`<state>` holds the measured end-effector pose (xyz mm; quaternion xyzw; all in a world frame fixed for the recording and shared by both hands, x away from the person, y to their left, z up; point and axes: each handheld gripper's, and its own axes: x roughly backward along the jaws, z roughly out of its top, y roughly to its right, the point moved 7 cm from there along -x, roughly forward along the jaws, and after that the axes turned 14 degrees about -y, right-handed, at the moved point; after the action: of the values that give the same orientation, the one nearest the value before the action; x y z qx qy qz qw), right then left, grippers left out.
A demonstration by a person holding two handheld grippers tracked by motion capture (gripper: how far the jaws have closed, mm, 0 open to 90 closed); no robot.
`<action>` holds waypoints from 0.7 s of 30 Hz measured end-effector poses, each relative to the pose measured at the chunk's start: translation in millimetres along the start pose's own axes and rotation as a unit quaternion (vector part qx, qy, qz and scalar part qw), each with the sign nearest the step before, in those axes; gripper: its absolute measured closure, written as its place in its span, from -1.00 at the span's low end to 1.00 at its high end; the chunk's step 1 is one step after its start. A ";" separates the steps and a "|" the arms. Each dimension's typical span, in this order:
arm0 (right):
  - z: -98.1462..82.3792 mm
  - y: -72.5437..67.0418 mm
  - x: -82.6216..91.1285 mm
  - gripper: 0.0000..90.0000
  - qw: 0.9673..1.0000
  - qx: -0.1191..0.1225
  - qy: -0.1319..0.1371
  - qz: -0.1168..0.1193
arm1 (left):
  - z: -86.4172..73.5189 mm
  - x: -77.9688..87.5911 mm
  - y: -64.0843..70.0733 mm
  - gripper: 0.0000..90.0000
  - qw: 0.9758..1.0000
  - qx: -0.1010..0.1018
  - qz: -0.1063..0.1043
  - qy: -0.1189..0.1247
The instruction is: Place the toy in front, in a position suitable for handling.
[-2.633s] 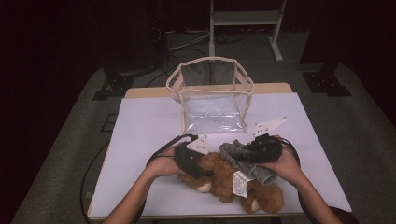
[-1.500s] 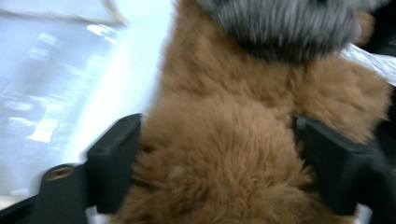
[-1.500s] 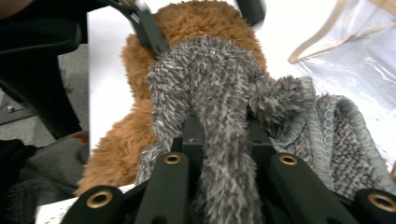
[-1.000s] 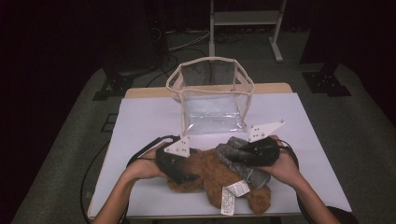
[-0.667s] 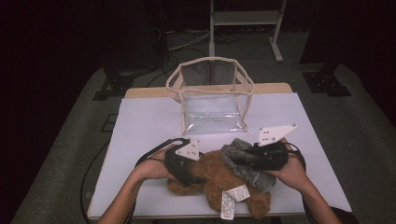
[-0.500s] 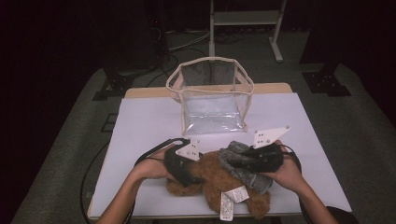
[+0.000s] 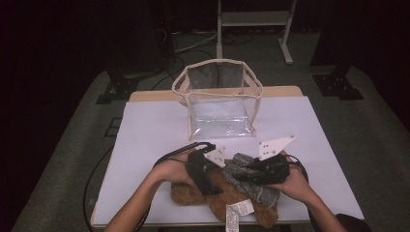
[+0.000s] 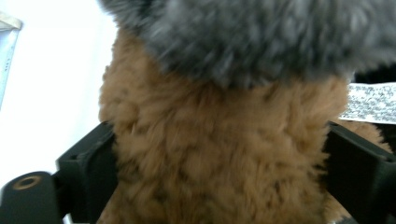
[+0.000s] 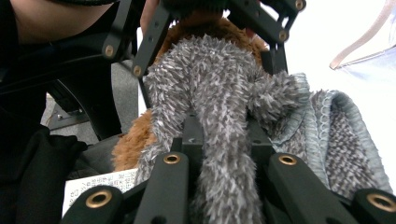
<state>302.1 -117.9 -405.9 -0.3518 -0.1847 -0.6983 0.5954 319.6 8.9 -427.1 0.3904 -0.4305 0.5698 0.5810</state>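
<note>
At the near edge of the white-covered table (image 7: 145, 125), the brown plush toy (image 7: 227, 198) lies on its side with its long axis running roughly across me, left to right, its white label (image 7: 238, 212) hanging toward me. My left gripper (image 7: 203, 171) sits on the toy's left portion; in the left gripper view the brown fur (image 8: 219, 154) bulges between my two black jaws, which have just been opening. They stand wide either side of the body, and I judge that the pads touch the pile without squeezing it.

My right gripper (image 7: 256, 170) is clamped on the grey fuzzy sock (image 7: 251, 181), which is draped over the toy's right portion. In the right gripper view a fold of grey fabric (image 9: 219, 140) is pinched tight between my jaws, with the sock's ribbed cuff (image 9: 336, 149) spreading off to the right.

The relation that governs the next move: the sock lies on top of the toy and across it, so it must be lifted up and away while the toy stays down. My right hand already has the sock. My left is the nearer to the toy's body, and would serve to steady it. The clear bag (image 7: 220, 101) stands open, well apart, toward the far side of the table.
</note>
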 end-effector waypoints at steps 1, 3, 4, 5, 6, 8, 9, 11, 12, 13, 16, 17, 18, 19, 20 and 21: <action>-0.3 1.0 0.7 0.66 1.000 -0.001 0.001 -0.001 | 1.8 0.1 -1.3 -0.60 1.000 0.002 0.002 0.003; -1.4 4.6 4.2 0.65 1.000 -0.008 0.009 -0.007 | 1.6 2.1 -2.6 -0.25 1.000 0.001 0.004 0.020; -1.4 5.8 6.6 0.65 1.000 -0.012 0.014 -0.005 | 1.2 4.6 -3.7 -0.15 1.000 0.002 0.005 0.030; -0.9 7.2 9.0 0.65 1.000 -0.014 0.018 -0.006 | 1.0 7.2 -4.5 -0.10 0.999 0.004 0.007 0.040; 0.1 8.5 10.8 0.64 1.000 -0.015 0.021 -0.008 | 0.9 9.7 -5.4 -0.07 0.999 0.006 0.007 0.053; 2.9 10.5 14.1 0.63 1.000 -0.013 0.020 -0.013 | 0.2 14.5 -8.8 -0.04 0.997 0.018 0.009 0.079; 5.2 12.3 16.3 0.63 1.000 -0.013 0.018 -0.022 | -0.1 16.5 -10.7 -0.02 0.996 0.021 0.011 0.086; 9.2 17.3 18.8 0.63 0.999 -0.010 0.013 -0.037 | -0.1 21.0 -16.0 0.03 0.995 0.025 0.016 0.098; 11.4 19.7 20.0 0.63 0.999 -0.011 0.012 -0.039 | -0.1 21.0 -16.0 0.05 0.995 0.025 0.016 0.098; 14.1 22.8 20.7 0.63 0.999 -0.010 0.008 -0.041 | 1.0 21.2 -19.5 0.05 0.995 0.027 0.022 0.098; 19.1 26.9 19.0 0.63 0.999 -0.009 -0.002 -0.042 | 1.9 20.7 -20.4 0.05 0.995 0.030 0.020 0.098; 20.2 26.3 16.4 0.63 0.999 -0.007 -0.009 -0.034 | 1.5 20.6 -20.1 -0.03 0.995 0.031 0.018 0.098; 20.1 25.2 14.2 0.63 0.999 -0.005 -0.014 -0.030 | 0.3 20.8 -19.3 -0.06 0.995 0.028 0.016 0.096; 19.2 23.2 11.0 0.63 0.999 -0.002 -0.021 -0.026 | -0.1 20.6 -18.5 -0.11 0.995 0.026 0.012 0.094; 18.8 21.9 10.8 0.63 1.000 0.000 -0.021 -0.023 | 0.6 20.4 -18.1 -0.19 0.995 0.027 0.010 0.096; 18.6 21.3 12.7 0.62 1.000 0.000 -0.016 -0.022 | 0.9 20.6 -18.2 -0.26 0.995 0.030 0.010 0.093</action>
<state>327.0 -119.0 -387.6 -0.3590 -0.2023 -0.7056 0.5764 337.3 14.0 -406.6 0.3485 -0.3610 0.6218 0.6013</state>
